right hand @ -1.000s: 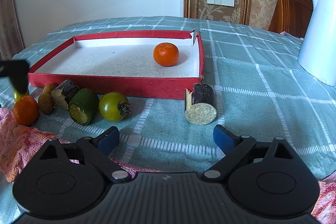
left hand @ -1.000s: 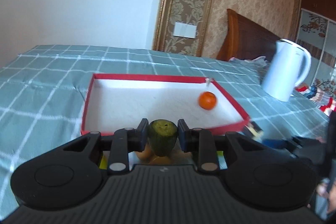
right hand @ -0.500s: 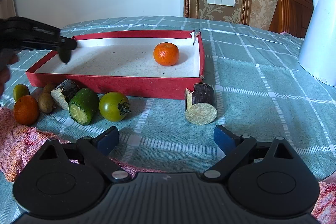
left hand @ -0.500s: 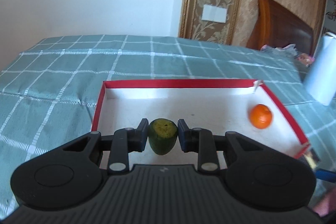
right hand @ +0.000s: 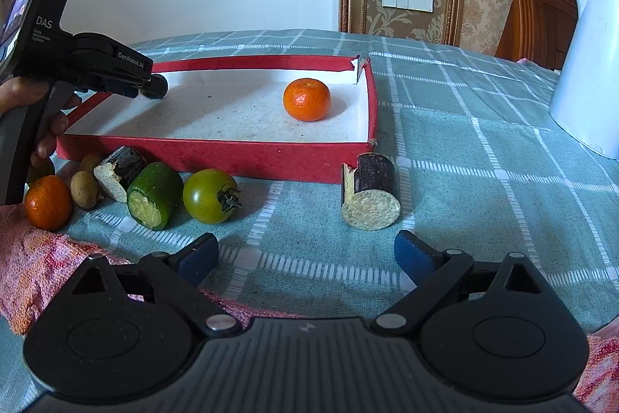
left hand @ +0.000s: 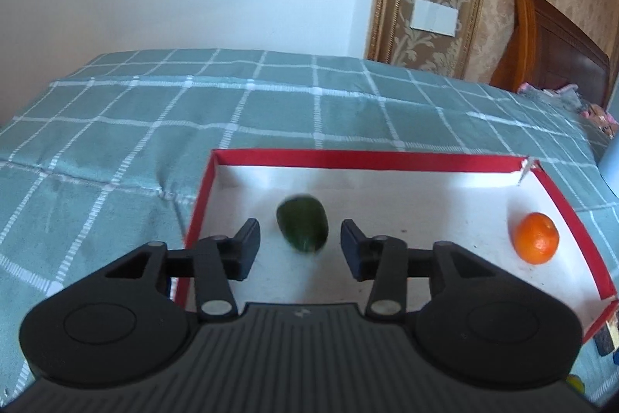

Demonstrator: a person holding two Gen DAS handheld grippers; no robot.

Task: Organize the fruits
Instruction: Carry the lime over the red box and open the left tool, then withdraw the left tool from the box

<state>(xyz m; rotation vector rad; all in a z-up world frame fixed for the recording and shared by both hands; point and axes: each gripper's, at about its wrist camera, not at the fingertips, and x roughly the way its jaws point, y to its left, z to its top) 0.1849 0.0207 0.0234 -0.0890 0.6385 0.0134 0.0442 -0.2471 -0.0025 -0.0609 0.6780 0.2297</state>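
Note:
My left gripper (left hand: pixel 301 245) is open above the near left part of the red-walled tray (left hand: pixel 348 155). A dark green fruit (left hand: pixel 302 226), blurred, is free between and just beyond its fingers, over the white tray floor. An orange (left hand: pixel 536 238) lies at the tray's right side. In the right wrist view the left gripper (right hand: pixel 153 86) reaches over the tray's left wall (right hand: pixel 216 157), and the orange (right hand: pixel 306 99) sits inside. My right gripper (right hand: pixel 305 254) is open and empty, low over the cloth in front of the tray.
In front of the tray lie a green tomato (right hand: pixel 211 196), a green cut piece (right hand: pixel 154 195), two dark cut pieces (right hand: pixel 370 192), an orange (right hand: pixel 48 203) and small brown fruits (right hand: pixel 84 189). A pink towel (right hand: pixel 35 266) lies front left. A white kettle (right hand: pixel 588 68) stands right.
My left gripper carried the green fruit from in front of the tray to over its floor, then opened and let it go. The right gripper has not moved.

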